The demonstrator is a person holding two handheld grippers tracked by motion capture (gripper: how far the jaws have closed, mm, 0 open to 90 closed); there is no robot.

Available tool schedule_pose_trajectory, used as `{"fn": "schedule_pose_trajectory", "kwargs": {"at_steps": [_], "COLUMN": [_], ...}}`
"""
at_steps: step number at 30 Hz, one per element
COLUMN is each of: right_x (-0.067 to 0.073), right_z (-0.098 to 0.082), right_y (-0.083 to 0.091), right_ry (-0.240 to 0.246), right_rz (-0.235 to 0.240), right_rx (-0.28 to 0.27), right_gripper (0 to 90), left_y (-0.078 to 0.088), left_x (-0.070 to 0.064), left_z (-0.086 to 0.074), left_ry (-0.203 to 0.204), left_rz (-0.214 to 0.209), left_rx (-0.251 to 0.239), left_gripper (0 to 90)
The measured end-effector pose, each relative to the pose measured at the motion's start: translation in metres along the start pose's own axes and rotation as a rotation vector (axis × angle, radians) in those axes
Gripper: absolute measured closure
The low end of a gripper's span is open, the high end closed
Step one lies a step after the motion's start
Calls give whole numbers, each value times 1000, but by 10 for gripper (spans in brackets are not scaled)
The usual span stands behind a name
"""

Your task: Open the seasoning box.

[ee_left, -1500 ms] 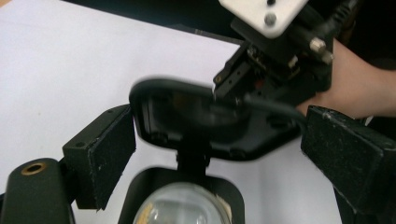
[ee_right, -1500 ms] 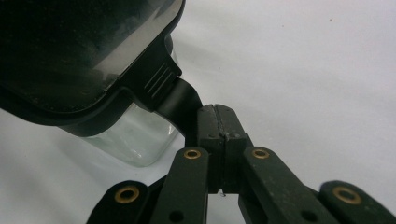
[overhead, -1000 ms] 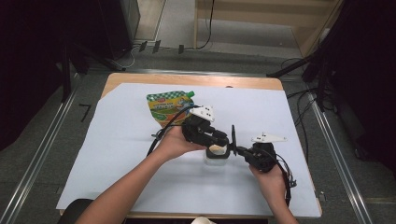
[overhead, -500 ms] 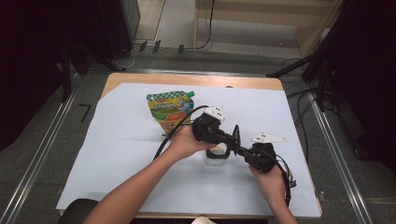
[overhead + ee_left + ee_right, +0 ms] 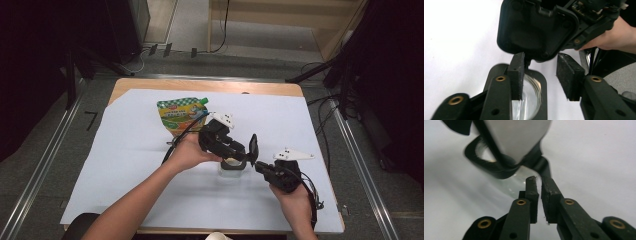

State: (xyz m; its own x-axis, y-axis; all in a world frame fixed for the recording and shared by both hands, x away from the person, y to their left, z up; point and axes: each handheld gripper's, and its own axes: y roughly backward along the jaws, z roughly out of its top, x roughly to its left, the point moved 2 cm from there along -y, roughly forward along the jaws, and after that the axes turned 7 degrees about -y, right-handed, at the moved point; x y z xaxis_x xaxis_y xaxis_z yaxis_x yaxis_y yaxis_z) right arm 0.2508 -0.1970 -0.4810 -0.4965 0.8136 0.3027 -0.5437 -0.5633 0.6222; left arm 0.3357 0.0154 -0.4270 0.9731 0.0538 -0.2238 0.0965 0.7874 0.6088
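The black square container [image 5: 232,165] sits on the white sheet [image 5: 125,150] near the middle of the table, between my 2 grippers, with its hinged lid [image 5: 253,148] standing upright over its right edge. In the left gripper view I see a clear round well inside it.

My left gripper [image 5: 244,154] now reaches over the container with its tips at the lid. 1 second ago it sat further left, short of the container, and half a second ago it was over it. Its jaws have just been opening and now stand about half wide. The lid's lower corner hangs between the pads [image 5: 517,75], and neither pad presses on it.

My right gripper [image 5: 260,166] lies in the same spot as before, tips at the foot of the lid. Its jaws have just parted to a narrow slit, and I see nothing between the pads [image 5: 532,195].

The green and yellow spout pouch [image 5: 177,115] lies where it did, behind the left hand [image 5: 187,152].
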Motion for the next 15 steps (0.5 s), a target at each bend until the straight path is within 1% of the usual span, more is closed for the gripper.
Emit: {"fn": "schedule_pose_trajectory", "kwargs": {"at_steps": [2,4,5,7,9,11,13,15], "right_x": [5,11,14,22,28,35,41,46], "right_z": [-3,-5,-6,-8,-9,-10,-11,-12], "right_y": [1,0,0,1,0,-1,-4,-6], "right_ry": [-2,-18,-22,-5,9,27,50,67], "right_rz": [26,63,82,117,139,168,198,212], "right_rx": [7,12,13,22,28,31,35,43], "right_gripper": [802,768,752,720,697,658,622,608], "left_y": [5,9,11,15,19,25,30,34], "left_x": [-1,-1,-2,-2,-1,0,0,0], "left_z": [-3,-7,-10,-14,-17,-21,-25,-29], "left_ry": [-1,1,6,12,25,38,51,56], "left_rz": [-3,8,15,23,27,38,40,48], "left_rx": [2,9,6,1,6,-17,-29,-15], "left_gripper": [532,476,462,456,446,432,432,427]}}
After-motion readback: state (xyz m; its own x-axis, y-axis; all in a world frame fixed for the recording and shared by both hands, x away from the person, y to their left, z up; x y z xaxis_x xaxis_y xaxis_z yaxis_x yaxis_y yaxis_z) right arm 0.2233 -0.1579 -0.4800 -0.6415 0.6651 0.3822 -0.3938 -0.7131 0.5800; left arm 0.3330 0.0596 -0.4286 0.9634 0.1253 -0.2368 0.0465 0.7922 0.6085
